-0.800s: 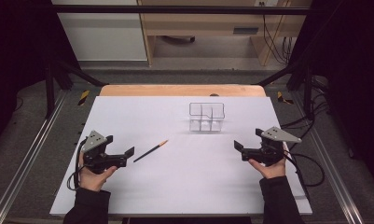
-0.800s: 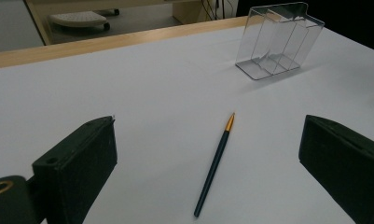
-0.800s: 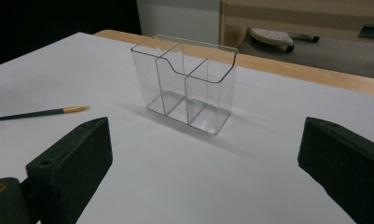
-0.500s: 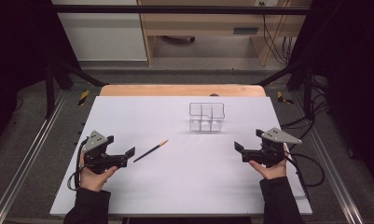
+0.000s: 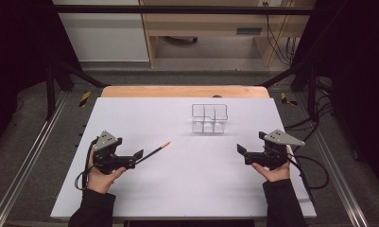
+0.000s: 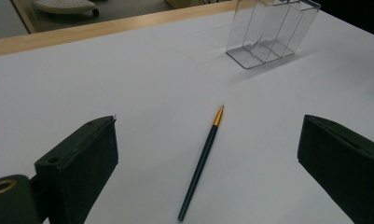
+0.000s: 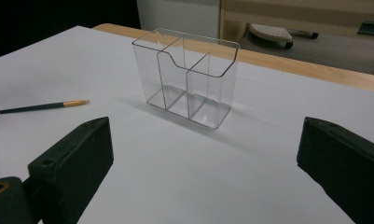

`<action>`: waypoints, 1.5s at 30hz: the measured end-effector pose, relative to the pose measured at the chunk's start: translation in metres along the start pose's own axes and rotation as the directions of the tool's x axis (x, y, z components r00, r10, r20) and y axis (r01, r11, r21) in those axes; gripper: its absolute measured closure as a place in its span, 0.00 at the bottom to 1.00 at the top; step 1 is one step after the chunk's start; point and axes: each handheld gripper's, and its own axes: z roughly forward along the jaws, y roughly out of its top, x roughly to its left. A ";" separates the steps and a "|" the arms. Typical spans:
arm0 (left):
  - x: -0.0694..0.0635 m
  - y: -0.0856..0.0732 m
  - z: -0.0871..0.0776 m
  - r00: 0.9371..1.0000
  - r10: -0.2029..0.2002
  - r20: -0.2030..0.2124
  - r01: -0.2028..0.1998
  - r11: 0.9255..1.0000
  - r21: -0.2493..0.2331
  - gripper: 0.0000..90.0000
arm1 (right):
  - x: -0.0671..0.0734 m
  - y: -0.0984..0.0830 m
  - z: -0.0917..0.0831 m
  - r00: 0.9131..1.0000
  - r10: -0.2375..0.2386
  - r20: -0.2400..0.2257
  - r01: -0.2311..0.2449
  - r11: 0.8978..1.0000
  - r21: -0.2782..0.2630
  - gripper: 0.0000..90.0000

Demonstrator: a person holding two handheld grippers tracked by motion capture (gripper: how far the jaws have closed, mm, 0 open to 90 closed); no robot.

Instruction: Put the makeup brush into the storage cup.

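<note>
1. High view: nothing has moved since the earlier frames. Your left gripper (image 5: 139,154) and right gripper (image 5: 242,151) sit where they were, and the pen (image 5: 152,152) and clear organizer (image 5: 209,118) have not shifted. No brand, label or writing can be read here.
2. High view, your pose: both forearms come in from the bottom edge. Your left hand (image 5: 100,177) holds its gripper at lower left, pointing right and slightly up the frame. Your right hand (image 5: 272,171) holds its gripper at lower right, pointing left. Both are released and hold nothing.
3. High view, places: the pen lies slanted on the white table (image 5: 177,189), left of centre, its dark end just beside your left gripper's tip. The organizer stands upright above centre, well apart from both grippers.
4. Left gripper view: the jaws stand wide apart at the bottom corners. The pen (image 6: 201,163) lies on the sheet between them, gold tip toward the organizer (image 6: 268,32) at upper right.
5. Right gripper view: the jaws stand wide apart. The organizer (image 7: 187,77) stands at centre and shows three compartments; the pen (image 7: 42,107) lies at the left edge.
</note>
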 end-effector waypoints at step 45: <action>-0.012 0.042 0.079 0.986 0.165 0.037 -0.168 0.939 0.299 0.09 | 0.000 0.002 -0.003 1.000 0.004 -0.006 -0.004 1.000 0.004 0.04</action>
